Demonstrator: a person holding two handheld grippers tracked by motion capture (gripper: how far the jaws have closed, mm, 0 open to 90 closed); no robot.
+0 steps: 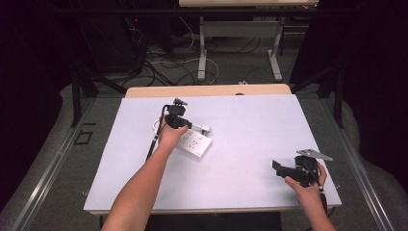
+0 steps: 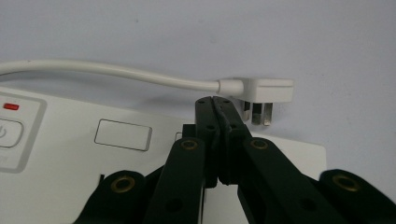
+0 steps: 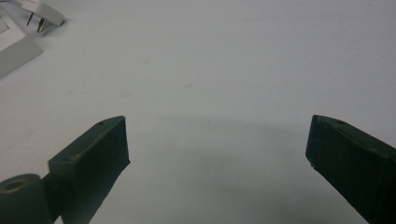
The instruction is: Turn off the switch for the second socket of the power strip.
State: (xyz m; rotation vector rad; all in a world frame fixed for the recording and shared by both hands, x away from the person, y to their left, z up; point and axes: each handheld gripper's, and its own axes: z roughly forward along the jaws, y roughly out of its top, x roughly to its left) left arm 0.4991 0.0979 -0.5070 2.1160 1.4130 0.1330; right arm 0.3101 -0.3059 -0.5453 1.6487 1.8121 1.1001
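While the left gripper [image 1: 185, 124] sits over the near-left part of the white power strip [image 1: 195, 143], its jaws are fully closed on each other with nothing between them; the left gripper view shows the two black tips [image 2: 215, 103] pressed together just above the strip's top face.

Strip lies left of centre on the white table [image 1: 240, 159], slightly skewed, long side running left-far to right-near. In the left gripper view its face shows a red indicator [image 2: 11, 106] and a round power button [image 2: 5, 133] at the left end, then a blank rectangular panel [image 2: 123, 135] to the right of those.

White cord [image 2: 116, 72] runs from the left, along the far side of the strip, and ends in a white plug [image 2: 266, 91]. Plug lies flat on the table, just beyond the strip's far edge, metal pins pointing back toward the strip. Closed jaw tips are just near of the plug; can't tell if they touch it.

Middle of the table is bare white surface with a few faint marks.

Right gripper [image 1: 281, 169] is at the near-right corner, well apart from the strip, held in the person's right hand [image 1: 308, 185], pointing left. Its jaws stand wide, nothing between them, just table under them. Strip corner and plug sit at the far left of the right gripper view.
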